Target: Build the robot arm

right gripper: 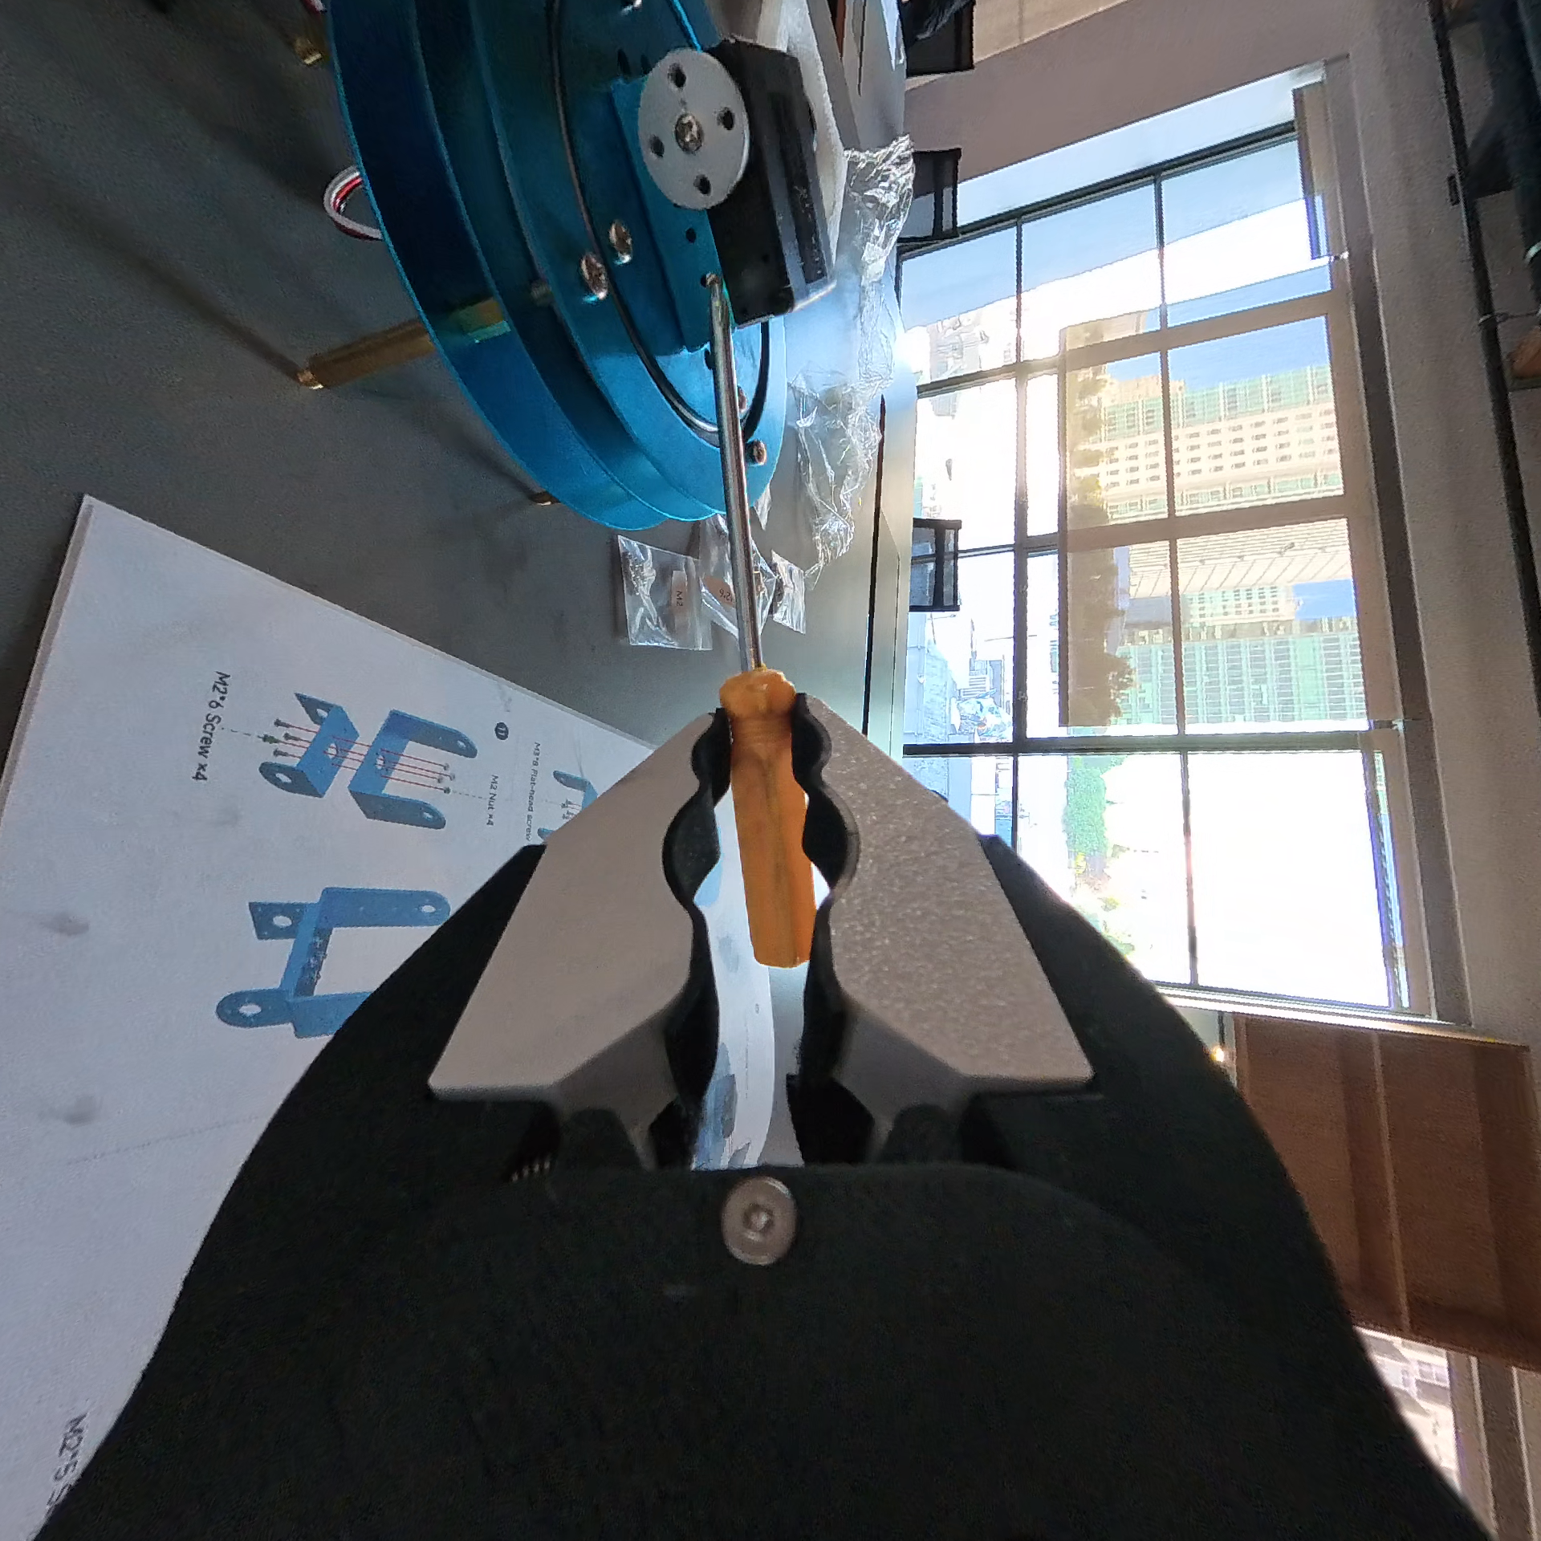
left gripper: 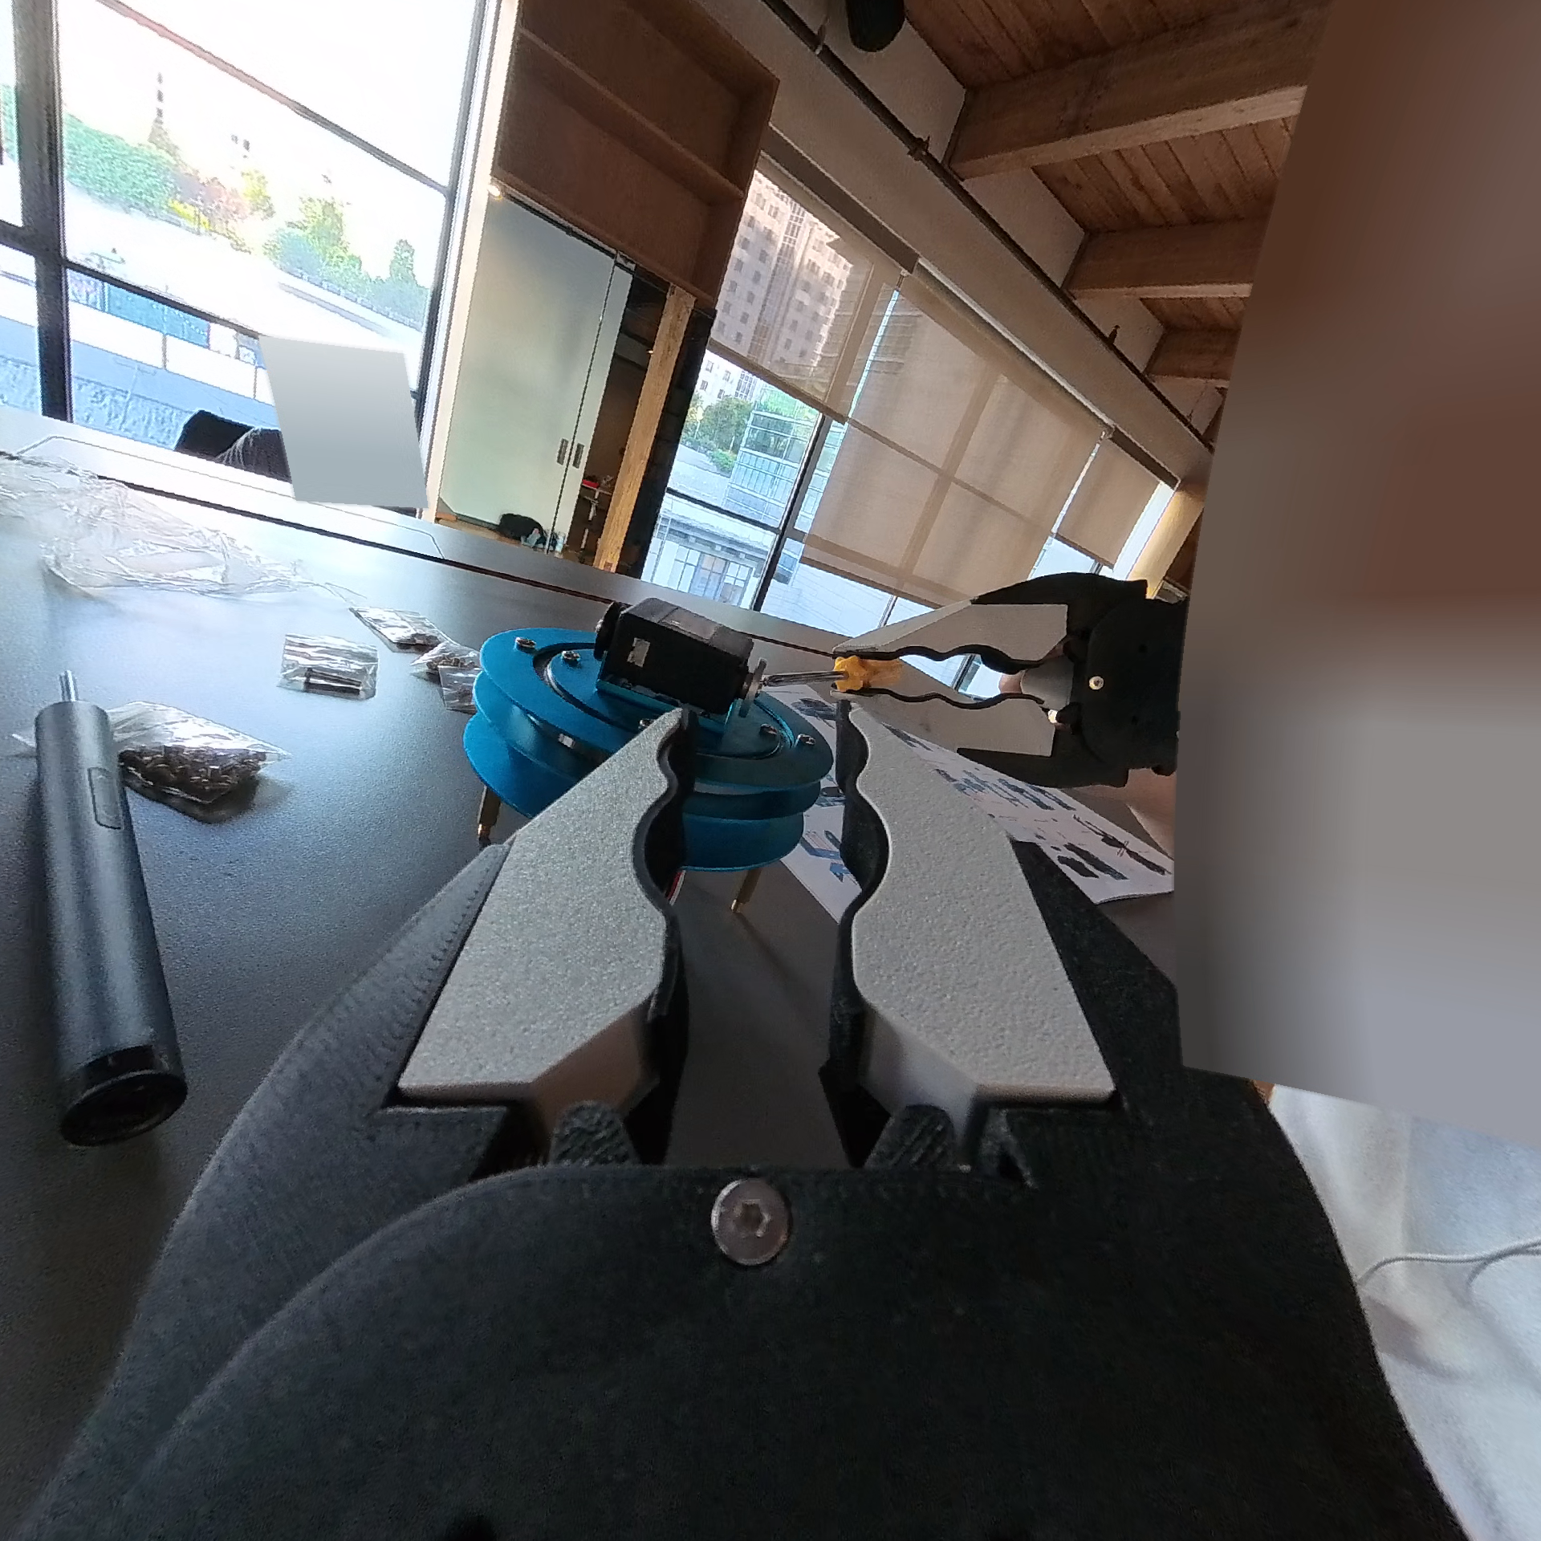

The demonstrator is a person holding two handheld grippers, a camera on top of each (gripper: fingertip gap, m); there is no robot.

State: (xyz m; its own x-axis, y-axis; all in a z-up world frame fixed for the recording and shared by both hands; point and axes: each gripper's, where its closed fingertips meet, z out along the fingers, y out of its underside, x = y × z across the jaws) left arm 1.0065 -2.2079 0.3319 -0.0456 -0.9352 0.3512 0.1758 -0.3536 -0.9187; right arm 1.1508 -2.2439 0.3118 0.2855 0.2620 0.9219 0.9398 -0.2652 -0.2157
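A blue round base (left gripper: 521,675) of stacked discs stands on brass legs on the dark table. A black servo (left gripper: 667,650) sits on top of it in a blue bracket. My left gripper (left gripper: 760,717) is open, its tips at the base's near rim, holding nothing. My right gripper (right gripper: 759,717) is shut on an orange-handled screwdriver (right gripper: 771,834). The shaft reaches to a screw on the bracket beside the servo (right gripper: 775,167). The base (right gripper: 467,250) fills the upper left of that view. The right gripper (left gripper: 842,671) also shows in the left wrist view, right of the servo.
A black cylindrical tool (left gripper: 92,901) lies at the left. Small bags of screws (left gripper: 200,763) and crumpled clear wrap (left gripper: 125,534) lie behind it. A printed instruction sheet (right gripper: 167,834) lies right of the base. A person in white clothing (left gripper: 1418,1251) is at the right. One gripper's finger ends stand about 15 centimeters off the other's. My left gripper is the nearer one to the black servo (left gripper: 667,650): about 5 centimeters, against 12 centimeters.
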